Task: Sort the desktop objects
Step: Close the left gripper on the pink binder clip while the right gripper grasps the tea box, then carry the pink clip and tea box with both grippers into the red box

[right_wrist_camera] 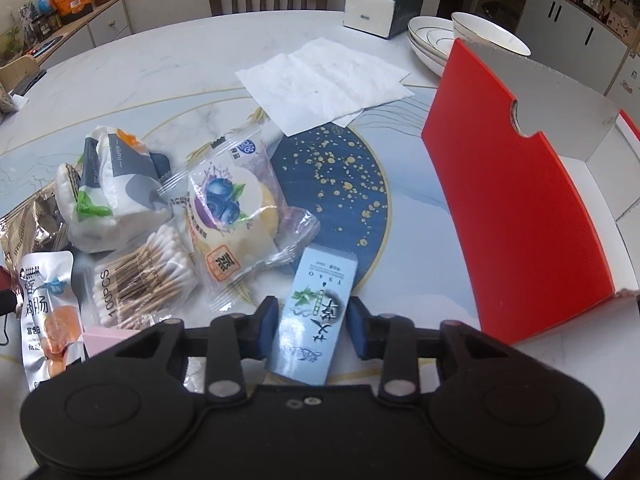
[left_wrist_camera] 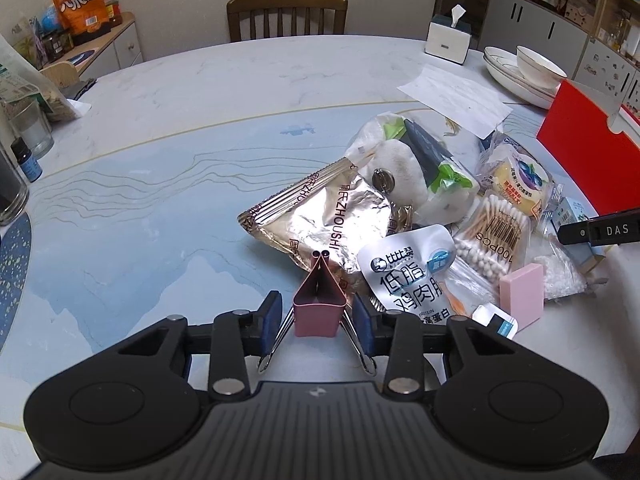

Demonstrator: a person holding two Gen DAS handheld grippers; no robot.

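Note:
In the left wrist view a pink binder clip (left_wrist_camera: 316,300) sits between the blue pads of my left gripper (left_wrist_camera: 316,314); the jaws stand around it, wire handles splayed against the pads, and I cannot tell whether they squeeze it. In the right wrist view a light blue carton (right_wrist_camera: 314,312) lies between the pads of my right gripper (right_wrist_camera: 313,322), with small gaps at both sides. A heap lies on the table: foil pouch (left_wrist_camera: 320,216), white chicken pouch (left_wrist_camera: 408,268), cotton swabs (right_wrist_camera: 144,276), blueberry cake (right_wrist_camera: 232,216), tissue packs (right_wrist_camera: 116,192), pink eraser (left_wrist_camera: 522,296).
An open red and white box (right_wrist_camera: 516,216) stands at the right. White paper napkins (right_wrist_camera: 328,80), a tissue box (right_wrist_camera: 380,8) and stacked bowls (right_wrist_camera: 460,40) lie beyond. Jars (left_wrist_camera: 28,132) and a small blue bottle (left_wrist_camera: 28,160) stand at the table's left edge. A chair (left_wrist_camera: 286,14) is behind.

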